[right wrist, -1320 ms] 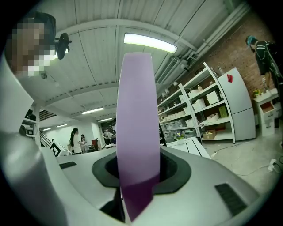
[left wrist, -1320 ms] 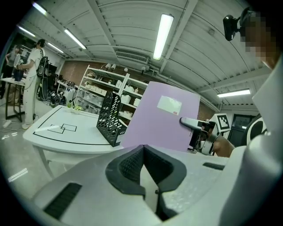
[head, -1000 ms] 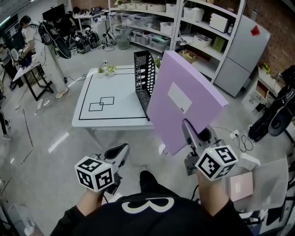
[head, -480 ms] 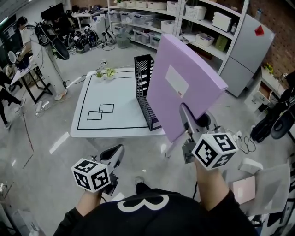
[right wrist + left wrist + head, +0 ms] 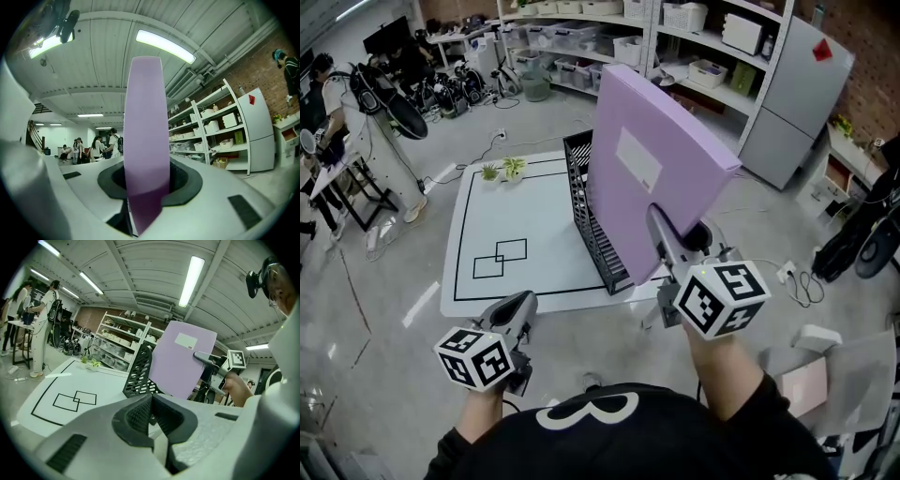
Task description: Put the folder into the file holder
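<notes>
A large purple folder (image 5: 661, 173) with a white label stands upright in the air, and my right gripper (image 5: 667, 239) is shut on its lower edge. In the right gripper view the folder (image 5: 145, 136) runs edge-on up from between the jaws. It hangs over the near right side of the black perforated file holder (image 5: 598, 234), which stands on the white table (image 5: 487, 216). My left gripper (image 5: 517, 311) is low at the near left, off the table, shut with nothing in it. The left gripper view shows the holder (image 5: 138, 373) and the folder (image 5: 180, 359) ahead.
The table carries black square outlines (image 5: 499, 260) and two small plants (image 5: 502, 171) at its far edge. Shelves with bins and a grey fridge (image 5: 787, 94) stand behind. People and equipment are at the far left. A pink item (image 5: 811, 380) lies on the floor at right.
My right gripper has carried the folder leftward and nearer to the file holder. The table and holder have come closer in the head view. The left gripper stays low.
</notes>
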The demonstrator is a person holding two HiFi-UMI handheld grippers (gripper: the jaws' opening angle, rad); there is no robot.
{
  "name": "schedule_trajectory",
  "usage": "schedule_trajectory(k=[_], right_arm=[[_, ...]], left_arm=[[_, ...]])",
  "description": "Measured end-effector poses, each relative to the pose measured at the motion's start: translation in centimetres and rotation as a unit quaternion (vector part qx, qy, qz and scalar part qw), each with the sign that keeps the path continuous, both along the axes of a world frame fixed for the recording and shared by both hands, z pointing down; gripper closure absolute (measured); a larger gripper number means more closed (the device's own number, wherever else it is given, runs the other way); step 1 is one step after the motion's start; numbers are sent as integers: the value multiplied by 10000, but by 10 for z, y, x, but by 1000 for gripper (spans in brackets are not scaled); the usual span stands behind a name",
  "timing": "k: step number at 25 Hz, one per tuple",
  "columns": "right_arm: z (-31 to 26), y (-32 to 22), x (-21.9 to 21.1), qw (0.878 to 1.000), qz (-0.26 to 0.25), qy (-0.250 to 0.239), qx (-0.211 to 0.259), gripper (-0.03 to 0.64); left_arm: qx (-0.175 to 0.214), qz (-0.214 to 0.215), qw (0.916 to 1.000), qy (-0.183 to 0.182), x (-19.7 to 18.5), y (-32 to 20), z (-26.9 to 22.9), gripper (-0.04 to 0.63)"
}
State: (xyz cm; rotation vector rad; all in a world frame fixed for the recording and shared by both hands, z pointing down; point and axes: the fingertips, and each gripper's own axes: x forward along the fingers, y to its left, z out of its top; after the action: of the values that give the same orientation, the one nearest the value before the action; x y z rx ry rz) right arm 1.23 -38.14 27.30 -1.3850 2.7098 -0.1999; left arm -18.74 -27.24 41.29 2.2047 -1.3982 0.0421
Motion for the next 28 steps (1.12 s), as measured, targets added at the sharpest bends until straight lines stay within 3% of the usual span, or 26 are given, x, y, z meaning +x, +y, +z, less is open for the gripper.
schedule_trajectory(k=[16, 28], right_arm=[[28, -49, -31, 9996, -14, 287, -81, 472], [35, -40, -41, 9990, 263, 364, 46, 472]], left_arm=[[70, 178, 9998, -77, -13, -68, 5, 591], [-146, 784, 9966, -215, -8, -72, 4, 591]])
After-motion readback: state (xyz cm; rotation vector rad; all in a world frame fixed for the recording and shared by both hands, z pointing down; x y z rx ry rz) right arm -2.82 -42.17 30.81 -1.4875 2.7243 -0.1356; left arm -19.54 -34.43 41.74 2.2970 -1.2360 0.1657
